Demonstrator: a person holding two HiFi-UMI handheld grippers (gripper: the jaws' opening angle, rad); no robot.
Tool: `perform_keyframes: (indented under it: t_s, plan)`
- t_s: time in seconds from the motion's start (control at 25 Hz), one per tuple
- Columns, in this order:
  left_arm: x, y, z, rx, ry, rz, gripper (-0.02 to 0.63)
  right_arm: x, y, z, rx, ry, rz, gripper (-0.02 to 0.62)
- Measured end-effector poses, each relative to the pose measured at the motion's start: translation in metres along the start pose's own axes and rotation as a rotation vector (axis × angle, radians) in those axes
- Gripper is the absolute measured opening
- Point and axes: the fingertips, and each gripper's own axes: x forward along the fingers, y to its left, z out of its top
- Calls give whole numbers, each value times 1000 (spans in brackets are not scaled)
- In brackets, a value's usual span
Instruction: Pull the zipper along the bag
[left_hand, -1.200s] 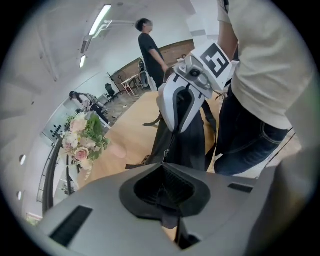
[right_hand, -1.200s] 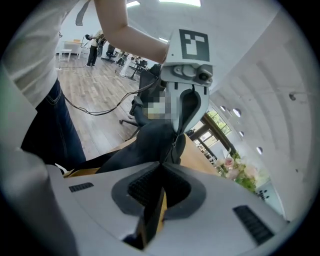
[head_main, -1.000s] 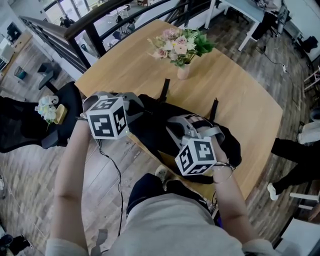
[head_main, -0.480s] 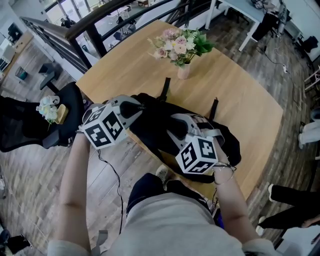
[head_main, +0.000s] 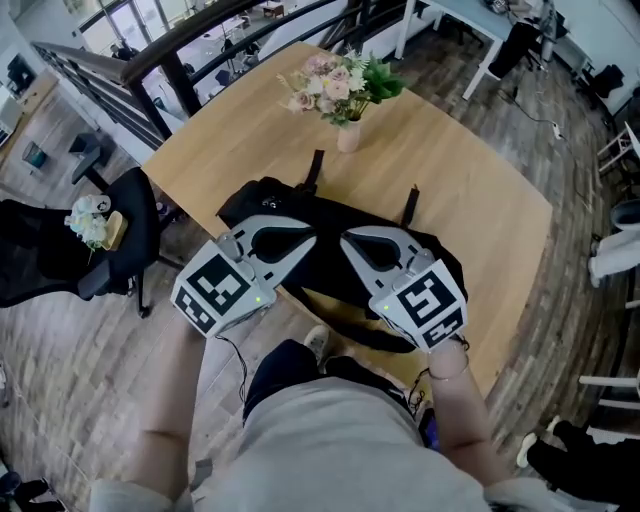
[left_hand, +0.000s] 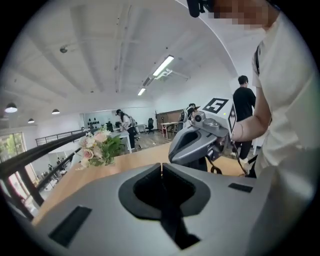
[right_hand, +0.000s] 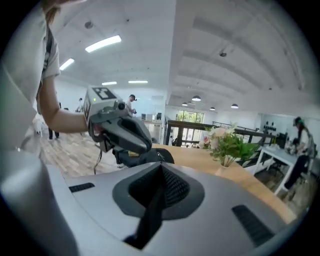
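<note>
A black bag (head_main: 322, 272) lies on the wooden table (head_main: 460, 190) near its front edge, two straps stretched away from me. Its zipper cannot be made out. My left gripper (head_main: 312, 238) and right gripper (head_main: 345, 240) hover over the bag's middle, tips pointing at each other and almost meeting. Both are shut with nothing between the jaws. The left gripper view looks over its closed jaws (left_hand: 161, 166) at the right gripper's body (left_hand: 200, 140). The right gripper view shows its closed jaws (right_hand: 161, 166), the left gripper (right_hand: 120, 131) and a corner of the bag (right_hand: 145, 157).
A vase of pink flowers (head_main: 340, 90) stands at the table's far side beyond the bag. A black chair (head_main: 60, 250) with a small bouquet sits left of the table. A bag strap (head_main: 350, 335) hangs off the front edge. Someone's legs show at the right edge.
The left gripper has swung from the bag's left end to its middle. The right gripper has turned away from the bag's right side, so that both tips now face each other.
</note>
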Motion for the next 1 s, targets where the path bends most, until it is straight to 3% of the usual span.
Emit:
perform_keyframes:
  t_s: [0.16,0.24,0.48,0.64,0.8,1.0]
  plan:
    - [8,-29,9,-125,-77,-27,18,-25,5,5,107,-119,8,6]
    - [11,-38,12,-162,-109,0,18,-35,8,4,131,-143,-8,6]
    - [9,-38,10,-257,-150,253,15,-59,12,-11,199,-136,-116,6]
    - [10,-44,2,-286,-135,355,15,-68,13,-18,274,-158,-159,6]
    - [10,-53,-6,-332,-132,382,15,-76,13,-25,293,-143,-163,6]
    - [4,-55,-8,-355,-143,398,15,-76,14,-26,235,-106,-130,5]
